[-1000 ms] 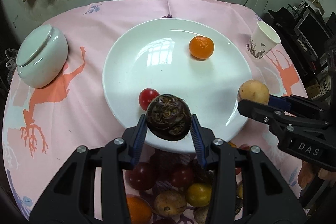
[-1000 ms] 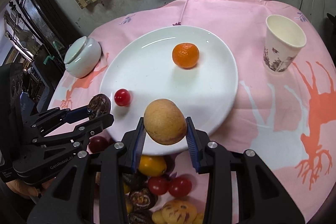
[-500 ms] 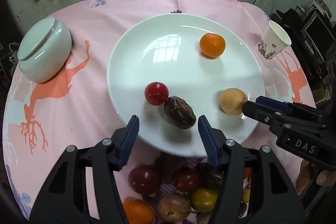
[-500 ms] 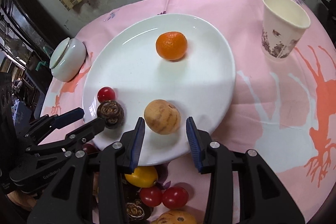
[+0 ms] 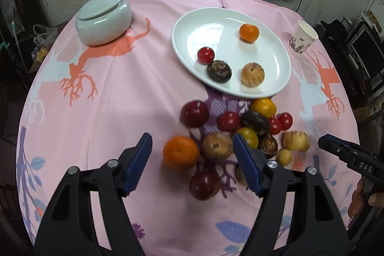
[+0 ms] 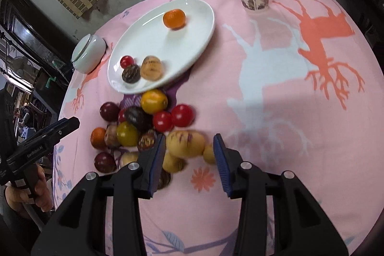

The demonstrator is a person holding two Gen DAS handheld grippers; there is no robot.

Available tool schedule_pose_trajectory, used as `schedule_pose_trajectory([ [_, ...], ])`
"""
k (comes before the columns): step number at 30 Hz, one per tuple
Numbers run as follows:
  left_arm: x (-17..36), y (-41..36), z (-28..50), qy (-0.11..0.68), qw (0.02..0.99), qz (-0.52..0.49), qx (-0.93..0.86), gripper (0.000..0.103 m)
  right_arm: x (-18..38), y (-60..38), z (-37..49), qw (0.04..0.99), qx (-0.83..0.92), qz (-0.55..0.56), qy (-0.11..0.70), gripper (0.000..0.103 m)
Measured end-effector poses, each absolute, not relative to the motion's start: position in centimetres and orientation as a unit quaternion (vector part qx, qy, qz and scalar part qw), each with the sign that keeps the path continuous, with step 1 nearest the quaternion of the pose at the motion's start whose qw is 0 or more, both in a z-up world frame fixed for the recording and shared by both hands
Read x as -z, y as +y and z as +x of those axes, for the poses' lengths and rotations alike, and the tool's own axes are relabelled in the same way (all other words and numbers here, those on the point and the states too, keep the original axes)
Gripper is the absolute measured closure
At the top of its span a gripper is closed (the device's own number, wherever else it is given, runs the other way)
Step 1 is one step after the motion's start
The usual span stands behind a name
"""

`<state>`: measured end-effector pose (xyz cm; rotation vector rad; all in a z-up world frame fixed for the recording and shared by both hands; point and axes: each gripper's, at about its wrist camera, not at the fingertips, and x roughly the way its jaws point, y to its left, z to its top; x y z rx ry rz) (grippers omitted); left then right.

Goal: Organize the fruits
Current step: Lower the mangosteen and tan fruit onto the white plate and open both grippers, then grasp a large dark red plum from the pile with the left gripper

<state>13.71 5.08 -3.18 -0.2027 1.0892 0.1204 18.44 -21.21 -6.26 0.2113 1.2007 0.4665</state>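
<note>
One plate (image 5: 187, 23), one cup (image 5: 303, 40), one bowl (image 5: 103, 18)

Four fruits on white plate (image 5: 182, 49); mixed heap of fruits (image 5: 240, 133) just beside its near rim.

Round table under pink tablecloth (image 5: 134, 97): white plate (image 5: 276, 52), lidded white bowl (image 5: 103, 23), paper cup (image 5: 303, 40), loose fruit pile (image 5: 240, 131) near plate.
</note>
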Motion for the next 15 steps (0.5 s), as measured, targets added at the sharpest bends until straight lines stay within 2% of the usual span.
schedule_pose_trajectory([
  [4, 4.2, 4.4, 10.0, 0.536, 0.836, -0.106, -0.056, 0.028, 6.8, -21.6, 14.8, 0.785, -0.217, 0.093, 0.572, 0.059],
  [7, 5.0, 4.1, 7.9, 0.55, 0.826, -0.11, -0.058, 0.028, 7.1, -21.6, 12.6, 0.783, -0.215, 0.089, 0.576, 0.039],
  [15, 5.6, 2.9, 5.7, 0.56, 0.82, -0.109, -0.051, 0.028, 6.5, -21.8, 10.1, 0.781, -0.221, 0.104, 0.575, 0.039],
])
